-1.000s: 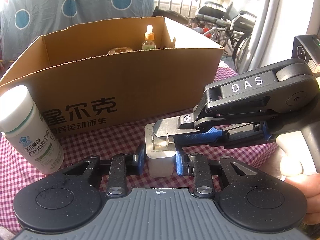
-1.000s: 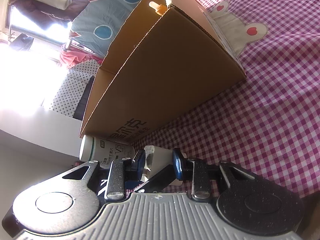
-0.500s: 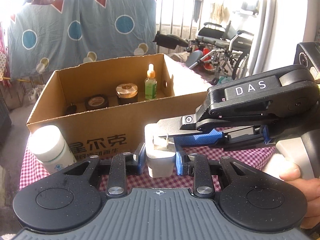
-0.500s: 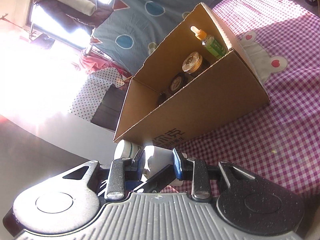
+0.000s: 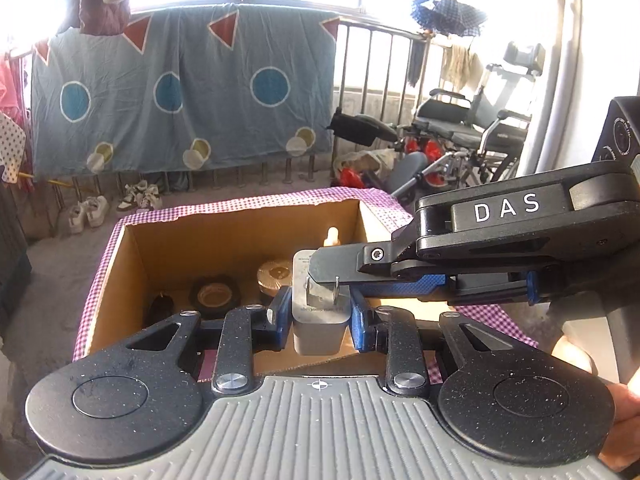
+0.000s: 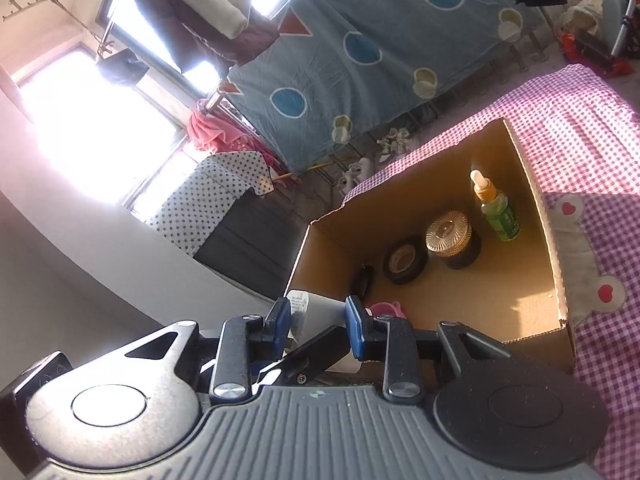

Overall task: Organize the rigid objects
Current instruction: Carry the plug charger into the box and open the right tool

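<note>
Now, in the left wrist view, the left claw (image 5: 318,314) is clamped on the white plug adapter (image 5: 318,320), its blue pads pressed to either side, prongs facing the camera. The right claw (image 5: 326,280) reaches in from the right and also grips the adapter up by the prongs. A second ago the adapter sat low, against the near wall of the cardboard box (image 5: 120,264), with a white bottle beside it; the view now looks down over that wall, and the bottle has dropped out of sight. The black tape roll (image 5: 215,295) and the gold-lidded jar (image 5: 274,274) show on the box floor.

In the right wrist view, the right claw (image 6: 316,320) is closed on the adapter (image 6: 312,312), with a dark finger of the left claw crossing below. Earlier only the box's outer side showed; now the inside lies open, the green dropper bottle (image 6: 498,212) upright at the far wall.

So the adapter has been lifted clear of the counter and hangs near the box's rim, apparently ready to go in
</note>
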A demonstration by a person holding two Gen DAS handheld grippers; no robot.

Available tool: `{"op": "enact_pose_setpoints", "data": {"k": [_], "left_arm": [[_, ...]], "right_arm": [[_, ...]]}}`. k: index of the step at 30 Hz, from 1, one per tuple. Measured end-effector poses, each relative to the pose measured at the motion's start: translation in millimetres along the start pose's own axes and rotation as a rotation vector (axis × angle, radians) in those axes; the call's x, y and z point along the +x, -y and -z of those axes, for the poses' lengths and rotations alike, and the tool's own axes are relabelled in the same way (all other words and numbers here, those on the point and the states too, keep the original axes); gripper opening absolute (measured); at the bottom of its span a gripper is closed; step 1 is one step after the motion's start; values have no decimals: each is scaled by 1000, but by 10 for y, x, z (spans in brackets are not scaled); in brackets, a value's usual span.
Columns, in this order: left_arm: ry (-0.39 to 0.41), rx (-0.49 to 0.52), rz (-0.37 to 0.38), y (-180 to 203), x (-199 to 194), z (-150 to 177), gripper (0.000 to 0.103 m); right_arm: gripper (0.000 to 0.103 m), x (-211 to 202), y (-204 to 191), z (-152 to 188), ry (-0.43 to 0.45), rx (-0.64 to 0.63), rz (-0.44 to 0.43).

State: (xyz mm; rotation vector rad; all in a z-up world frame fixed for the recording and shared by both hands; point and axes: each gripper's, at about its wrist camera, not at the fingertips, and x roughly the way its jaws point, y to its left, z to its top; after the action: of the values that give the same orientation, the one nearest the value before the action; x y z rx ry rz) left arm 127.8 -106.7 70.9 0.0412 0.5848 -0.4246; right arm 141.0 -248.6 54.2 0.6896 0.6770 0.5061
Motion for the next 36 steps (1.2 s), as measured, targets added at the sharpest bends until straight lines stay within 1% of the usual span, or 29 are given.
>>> {"op": "enact_pose_setpoints", "data": {"k": [2,3,5,8,11,16,20,26,29,31,33,35,36], "left_arm": [[-39,-40,7,-103,167,-51,28],[-63,-65,7,-158,253,-72,28],[-127,-122,9,-293,452,-57,28],[-204,-181,8,-433,700,0,28],[-264,-220,4,-535,872,73,28],[-325,-262,-3,-623,986,119,28],[-351,-286,-4,-662,1011,132,28],[-350,-295,7,-690,1015,113,31],[-341,-292,13,-679,970,98,34],[-321,-281,20,-642,896,87,37],[-285,-261,28,-588,771,72,45],[-235,-240,31,-541,614,59,62],[-205,-226,32,-512,528,50,65]], "right_arm": [[33,163,53,-142,-32,0,18],[33,285,92,-215,-62,1,30],[33,500,211,-314,-115,22,49],[33,788,403,-391,-201,62,75],[33,1025,600,-414,-279,99,104],[33,1272,704,-410,-353,110,142],[33,1366,689,-411,-381,85,168],[34,1407,697,-391,-385,82,179],[34,1328,651,-378,-354,67,177],[34,1222,578,-401,-301,37,174],[34,1061,488,-387,-237,12,164],[34,883,414,-358,-182,8,145],[34,763,371,-333,-152,10,128]]}}
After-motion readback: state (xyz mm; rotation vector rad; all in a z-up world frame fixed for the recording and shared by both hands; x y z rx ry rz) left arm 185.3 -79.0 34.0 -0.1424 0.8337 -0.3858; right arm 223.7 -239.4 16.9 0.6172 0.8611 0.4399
